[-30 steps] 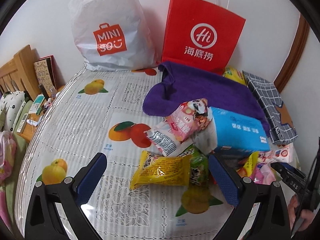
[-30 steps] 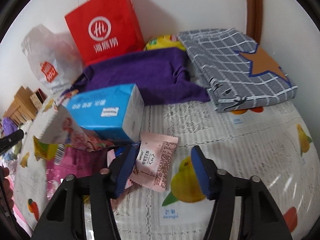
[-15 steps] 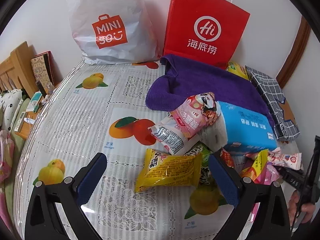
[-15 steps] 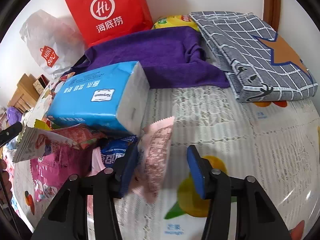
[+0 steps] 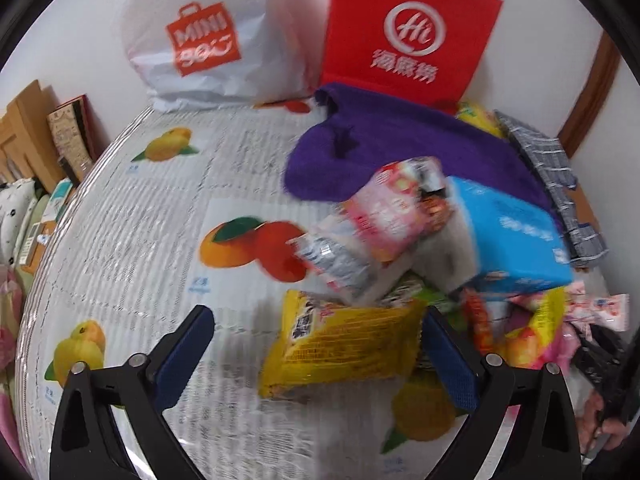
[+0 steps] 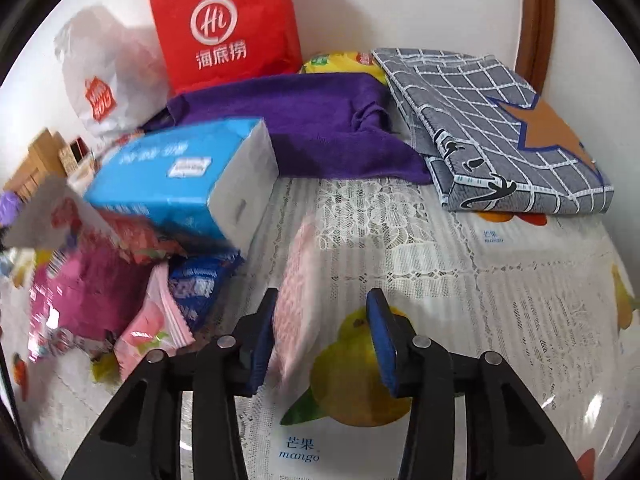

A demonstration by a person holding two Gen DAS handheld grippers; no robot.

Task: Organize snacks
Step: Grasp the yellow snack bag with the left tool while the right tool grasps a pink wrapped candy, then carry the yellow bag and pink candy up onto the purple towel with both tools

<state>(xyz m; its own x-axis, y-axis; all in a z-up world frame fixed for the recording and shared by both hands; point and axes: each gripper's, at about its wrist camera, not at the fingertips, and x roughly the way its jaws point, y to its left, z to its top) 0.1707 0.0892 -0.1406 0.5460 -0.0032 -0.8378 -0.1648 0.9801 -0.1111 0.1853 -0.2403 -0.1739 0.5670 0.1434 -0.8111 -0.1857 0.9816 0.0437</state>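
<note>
A pile of snack packets lies on a fruit-print tablecloth [image 5: 132, 240]. My left gripper [image 5: 316, 320] is open just above the cloth. A yellow packet [image 5: 344, 348] lies between its fingers, close to the right one. Behind it a pink-and-white packet [image 5: 392, 208] and a silver one [image 5: 336, 264] lean on a blue tissue pack [image 5: 516, 240]. My right gripper [image 6: 324, 300] is closing. A pale pink packet [image 6: 300, 300] stands on edge between its jaws, against the left pad, with a gap to the right pad. Magenta, blue and pink packets [image 6: 88, 300] lie to its left.
A white MINISO bag [image 5: 204, 40] and a red paper bag [image 5: 408, 32] stand against the back wall. A purple towel [image 6: 300, 120] and a folded grey checked cloth [image 6: 500, 128] lie behind the pile. Wooden furniture [image 5: 28, 132] stands past the left edge.
My left gripper sank closer to the yellow packet. The right jaws narrowed, and the pale pink packet tipped from flat up onto its edge between them.
</note>
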